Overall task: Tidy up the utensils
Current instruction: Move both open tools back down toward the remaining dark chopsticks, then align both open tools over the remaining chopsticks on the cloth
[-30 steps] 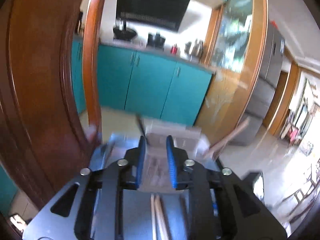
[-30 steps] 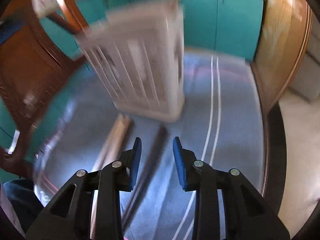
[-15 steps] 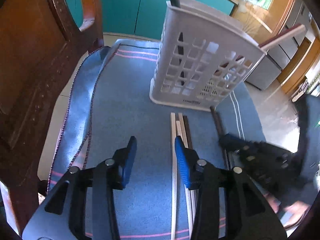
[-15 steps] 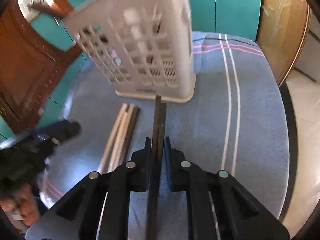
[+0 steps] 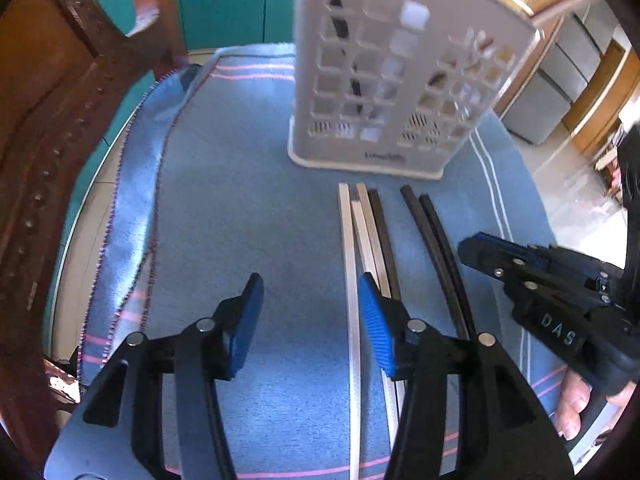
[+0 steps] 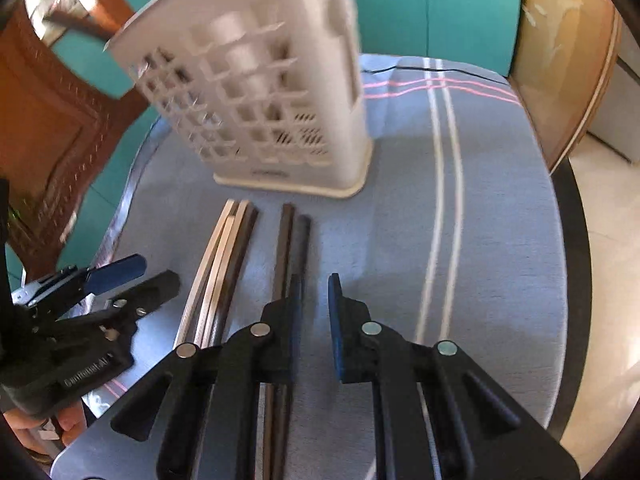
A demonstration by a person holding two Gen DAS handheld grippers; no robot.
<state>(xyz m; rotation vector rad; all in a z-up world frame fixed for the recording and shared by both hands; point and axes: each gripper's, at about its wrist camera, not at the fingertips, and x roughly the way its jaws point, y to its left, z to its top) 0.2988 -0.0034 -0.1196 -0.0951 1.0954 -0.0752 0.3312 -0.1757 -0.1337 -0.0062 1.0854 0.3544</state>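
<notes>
A white slotted utensil holder (image 5: 396, 92) (image 6: 264, 108) stands on the blue cloth; a dark utensil shows through its slots. In front of it lie several chopsticks: a light group with one dark stick (image 5: 362, 240) (image 6: 222, 256) and a dark pair (image 5: 434, 248) (image 6: 288, 248). My left gripper (image 5: 310, 316) is open and empty, low over the cloth just left of the light group. My right gripper (image 6: 314, 312) is open and empty, its left finger over the dark pair. It also shows in the left wrist view (image 5: 480, 248), and the left gripper shows in the right wrist view (image 6: 148, 276).
The blue cloth (image 5: 240, 200) with pink and white stripes covers a round table. A carved wooden chair (image 5: 52, 120) stands close at the left. Teal cabinets (image 6: 432, 4) are behind. The table edge and floor (image 6: 608, 280) lie at the right.
My right gripper was shut on the dark chopsticks half a second ago; it is now open and they lie on the cloth. The left gripper has opened wider and moved closer to the holder.
</notes>
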